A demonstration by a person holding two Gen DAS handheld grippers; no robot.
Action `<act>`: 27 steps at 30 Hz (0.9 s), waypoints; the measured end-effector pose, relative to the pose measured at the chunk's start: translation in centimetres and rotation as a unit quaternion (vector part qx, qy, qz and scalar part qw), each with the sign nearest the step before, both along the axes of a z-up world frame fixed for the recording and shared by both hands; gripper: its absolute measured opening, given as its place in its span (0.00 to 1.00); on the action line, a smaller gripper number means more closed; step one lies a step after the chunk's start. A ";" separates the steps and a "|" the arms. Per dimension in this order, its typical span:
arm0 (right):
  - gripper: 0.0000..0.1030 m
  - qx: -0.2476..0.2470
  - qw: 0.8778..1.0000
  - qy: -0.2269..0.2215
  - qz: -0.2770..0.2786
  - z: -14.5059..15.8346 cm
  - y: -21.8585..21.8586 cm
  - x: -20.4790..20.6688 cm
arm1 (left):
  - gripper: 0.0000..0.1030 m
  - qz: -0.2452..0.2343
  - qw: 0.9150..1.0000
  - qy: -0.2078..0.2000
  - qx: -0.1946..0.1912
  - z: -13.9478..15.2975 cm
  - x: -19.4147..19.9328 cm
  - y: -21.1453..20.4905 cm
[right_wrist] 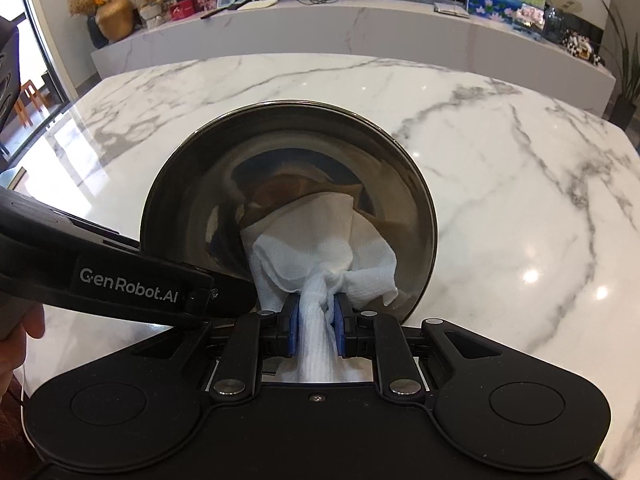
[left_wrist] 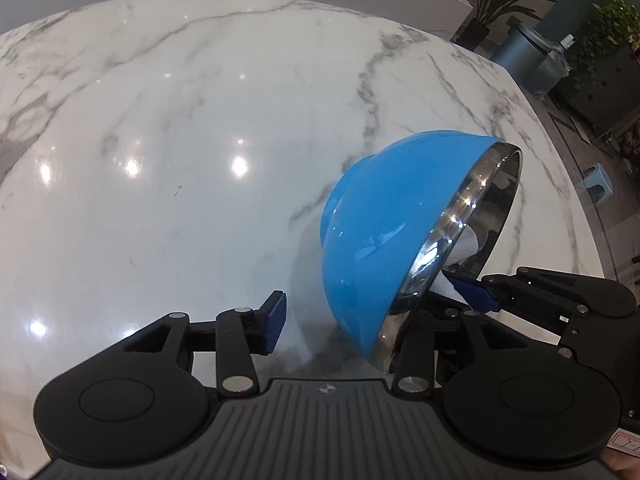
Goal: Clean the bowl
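Note:
A blue bowl (left_wrist: 380,240) with a shiny steel inside (right_wrist: 280,160) lies tipped on its side on the marble table, its mouth facing my right gripper. My left gripper (left_wrist: 348,320) straddles the near rim. Its left pad (left_wrist: 276,322) stands a small gap off the blue wall, and its other finger is hidden inside the bowl. My right gripper (right_wrist: 316,320) is shut on a twisted white cloth (right_wrist: 320,248), whose loose bunch lies against the lower inside of the bowl. In the left wrist view the right gripper (left_wrist: 460,292) and cloth (left_wrist: 448,288) show at the rim.
The white marble table (left_wrist: 160,120) spreads wide to the left and beyond the bowl (right_wrist: 520,200). Its right edge is close, with a grey bin (left_wrist: 528,60), plants and a blue stool (left_wrist: 600,180) past it. A long shelf (right_wrist: 320,20) with ornaments runs behind.

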State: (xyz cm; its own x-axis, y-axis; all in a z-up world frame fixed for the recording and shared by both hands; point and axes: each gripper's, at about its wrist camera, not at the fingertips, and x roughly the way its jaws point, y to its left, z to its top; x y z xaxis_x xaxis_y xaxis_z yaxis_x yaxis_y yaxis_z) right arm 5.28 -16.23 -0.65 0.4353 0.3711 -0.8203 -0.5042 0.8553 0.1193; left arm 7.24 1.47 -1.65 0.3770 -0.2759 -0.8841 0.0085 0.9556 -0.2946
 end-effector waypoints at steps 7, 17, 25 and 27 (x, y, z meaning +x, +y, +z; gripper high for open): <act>0.14 -0.038 0.999 -0.030 0.023 0.0 1.3 -0.2 | 0.17 -0.029 0.999 0.000 0.013 0.4 -0.1 -0.6; 0.14 -0.110 0.987 -0.112 0.040 0.6 2.3 -1.2 | 0.18 -0.050 0.998 -0.022 0.034 0.5 -0.3 -0.8; 0.14 -0.110 0.987 -0.110 0.041 0.4 2.4 -1.0 | 0.22 -0.045 0.998 -0.028 0.036 0.5 -0.4 -0.6; 0.14 -0.108 0.988 -0.106 0.040 0.4 2.3 -1.0 | 0.21 -0.039 0.998 -0.024 0.031 0.5 -0.2 -0.5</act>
State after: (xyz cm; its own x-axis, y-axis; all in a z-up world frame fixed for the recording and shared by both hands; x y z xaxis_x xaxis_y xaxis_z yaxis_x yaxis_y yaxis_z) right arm 4.33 -13.89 -0.26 0.5814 0.2382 -0.7780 -0.5660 0.8053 -0.1764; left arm 6.99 0.93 -1.13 0.3990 -0.2523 -0.8816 0.0969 0.9676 -0.2331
